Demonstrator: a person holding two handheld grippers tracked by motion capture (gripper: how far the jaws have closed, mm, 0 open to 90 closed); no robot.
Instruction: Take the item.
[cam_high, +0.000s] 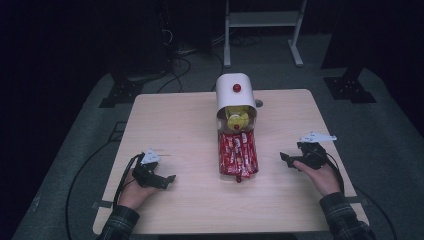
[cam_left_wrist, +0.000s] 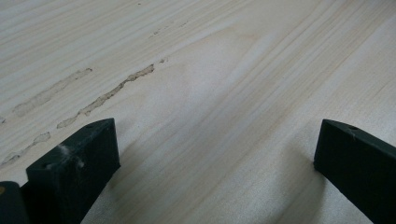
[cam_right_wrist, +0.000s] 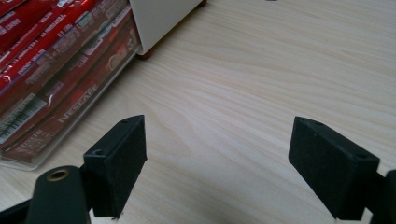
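At the middle of the counter (cam_high: 190, 200) stands a white box (cam_high: 235, 95) with a red knob on top, its front open toward the person; yellow packets (cam_high: 237, 117) sit inside. Before it lies a clear tray (cam_high: 238, 172) packed with red sachets (cam_high: 237, 150), reaching from the box's mouth toward the near edge.

The high view gives the whole layout: the left gripper (cam_high: 167, 180) rests low on the counter at the near left, the right gripper (cam_high: 286, 159) at the near right, each well apart from the tray, with bare wood between. The right gripper view adds close detail: the sachets' printing and barcode, the tray's clear rim, and a red foot under the box's corner. Its jaws stand wide apart with nothing between them but wood. The left gripper view shows plain wood grain with pale scuff marks, its jaws likewise spread wide and holding nothing.

Open counter runs on both sides of the box to the left and right edges, and behind it to the far edge. Beyond is grey floor (cam_high: 390, 130) with cables (cam_high: 175, 70) and a white frame (cam_high: 262, 30).
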